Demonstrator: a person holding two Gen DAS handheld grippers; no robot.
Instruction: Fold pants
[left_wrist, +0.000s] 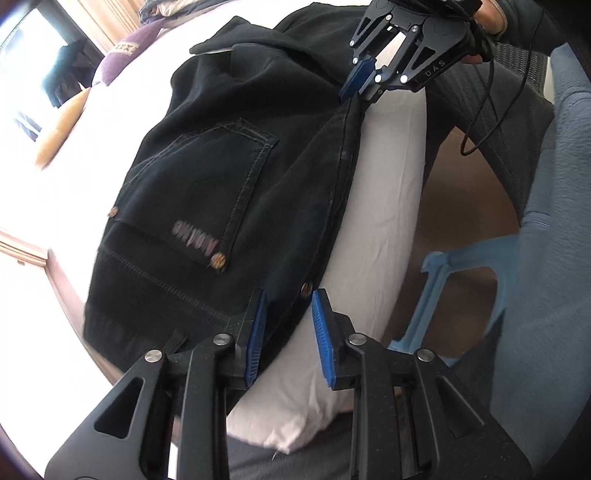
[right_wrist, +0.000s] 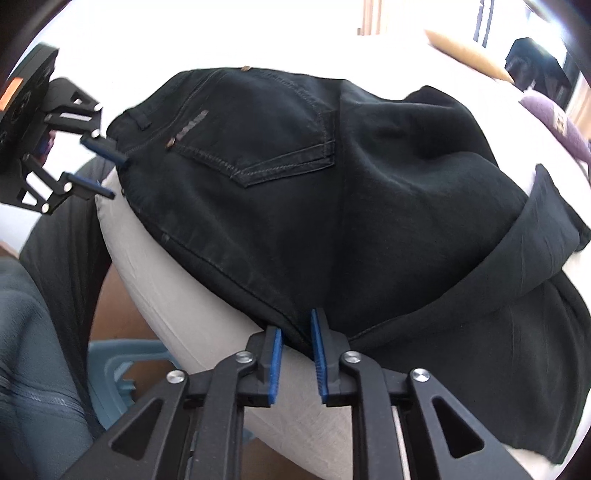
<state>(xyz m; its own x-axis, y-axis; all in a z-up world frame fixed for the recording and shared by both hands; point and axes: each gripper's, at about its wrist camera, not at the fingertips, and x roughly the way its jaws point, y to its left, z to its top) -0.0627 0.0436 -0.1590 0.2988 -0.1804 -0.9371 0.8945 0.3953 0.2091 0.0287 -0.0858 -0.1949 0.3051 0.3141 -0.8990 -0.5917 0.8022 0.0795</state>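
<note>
At the left, our left gripper (left_wrist: 288, 314) stands open, fingers straddling the waistband corner of the black pants (left_wrist: 229, 192), which lie on the white bed (right_wrist: 184, 295). Rightward, our right gripper (right_wrist: 297, 332) straddles the outer seam, ungripped, presumably readying a joint lift.

- We see black pants (left_wrist: 221, 177) with tan stitching.
- We see blue fingers (left_wrist: 255, 343) on black frames.
- White bed (left_wrist: 384, 206).
- Purple pillow (left_wrist: 125, 55).
- Light-blue stool (left_wrist: 439, 295).
</note>
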